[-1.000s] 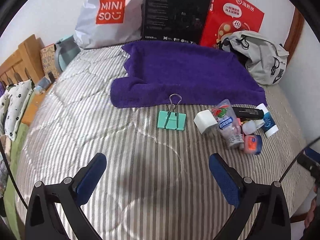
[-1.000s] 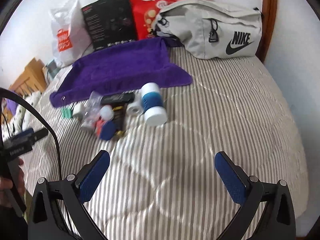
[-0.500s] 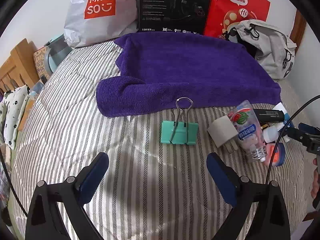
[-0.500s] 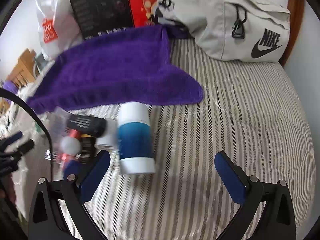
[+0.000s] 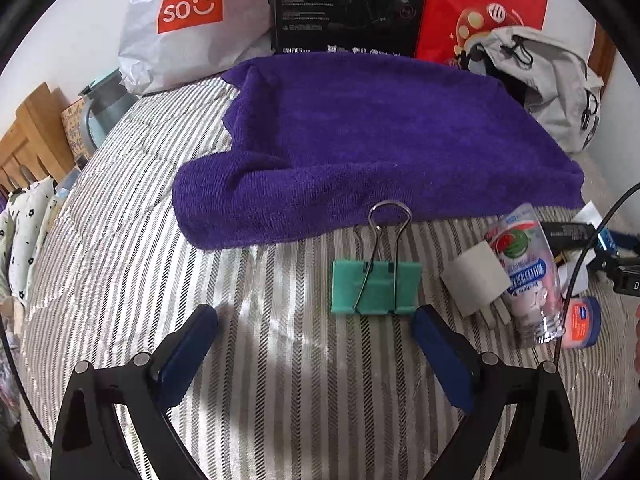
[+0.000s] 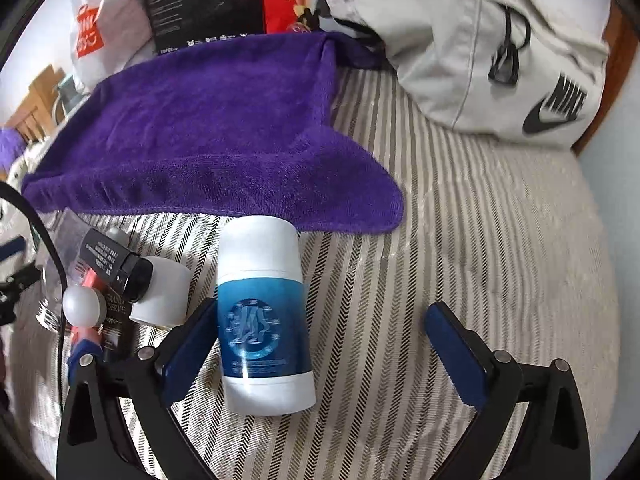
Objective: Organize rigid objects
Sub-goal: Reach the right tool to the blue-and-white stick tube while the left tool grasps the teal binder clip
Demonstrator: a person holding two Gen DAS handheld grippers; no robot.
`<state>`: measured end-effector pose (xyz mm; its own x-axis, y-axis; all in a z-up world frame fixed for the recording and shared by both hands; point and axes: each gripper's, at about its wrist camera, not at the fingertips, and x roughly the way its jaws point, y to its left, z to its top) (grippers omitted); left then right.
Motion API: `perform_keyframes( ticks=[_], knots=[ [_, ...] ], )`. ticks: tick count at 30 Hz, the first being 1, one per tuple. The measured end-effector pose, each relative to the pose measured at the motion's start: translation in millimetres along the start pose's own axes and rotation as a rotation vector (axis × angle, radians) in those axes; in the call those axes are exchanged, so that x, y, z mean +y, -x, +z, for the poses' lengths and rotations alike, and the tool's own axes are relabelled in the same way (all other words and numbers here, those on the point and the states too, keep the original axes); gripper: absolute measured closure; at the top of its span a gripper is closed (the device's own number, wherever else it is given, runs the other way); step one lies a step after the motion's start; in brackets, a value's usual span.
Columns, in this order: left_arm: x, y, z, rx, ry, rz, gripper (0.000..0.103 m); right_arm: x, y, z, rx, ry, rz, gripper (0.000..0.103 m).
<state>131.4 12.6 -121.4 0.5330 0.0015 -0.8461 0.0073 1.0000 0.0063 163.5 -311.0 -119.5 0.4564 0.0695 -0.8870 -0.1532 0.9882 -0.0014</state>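
Note:
A green binder clip [image 5: 376, 287] lies on the striped bedcover just ahead of my left gripper [image 5: 314, 334], which is open, the clip slightly right of centre between the fingers. To its right lie a grey block [image 5: 474, 276], a clear bottle [image 5: 528, 276] and a small orange-lidded jar [image 5: 582, 322]. In the right wrist view a white and blue bottle [image 6: 264, 316] lies on its side inside my open right gripper [image 6: 320, 330], close to the left finger [image 6: 192, 344]. A black tube [image 6: 114, 266], a white cap [image 6: 166, 298] and a white ball [image 6: 84, 306] lie left of it.
A purple towel [image 5: 360, 136] is spread behind the objects. White shopping bag [image 5: 188, 20], black box [image 5: 348, 4], red bag [image 5: 480, 12] and a grey Nike bag [image 6: 492, 48] line the wall. A black cable [image 6: 44, 240] crosses at the left.
Both grippers have moved forward and down. The binder clip now sits near the left fingertips, and the white and blue bottle has come between the right fingers.

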Motion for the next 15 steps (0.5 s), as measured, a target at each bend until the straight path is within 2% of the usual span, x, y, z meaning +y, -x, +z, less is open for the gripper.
perform_keyframes(
  ticks=[4,7,12,14,15],
  knots=[
    [-2,-3,2,-0.016,0.009,0.007,0.004,2,0,-2,-0.022,0.015,0.007,0.0],
    [-3,-4,3,-0.029,0.007,0.005,0.004,3,3,-10,-0.071,0.017,0.007,0.0],
    [-8,-5,5,-0.039,-0.005,-0.004,0.004,5,4,-10,-0.079,0.007,0.002,0.0],
    [-11,-4,5,-0.047,-0.019,-0.009,0.008,6,6,-12,-0.086,0.004,-0.002,0.0],
    [-12,-3,4,-0.052,-0.027,-0.011,0.013,5,7,-13,-0.089,0.007,-0.001,0.001]
  ],
)
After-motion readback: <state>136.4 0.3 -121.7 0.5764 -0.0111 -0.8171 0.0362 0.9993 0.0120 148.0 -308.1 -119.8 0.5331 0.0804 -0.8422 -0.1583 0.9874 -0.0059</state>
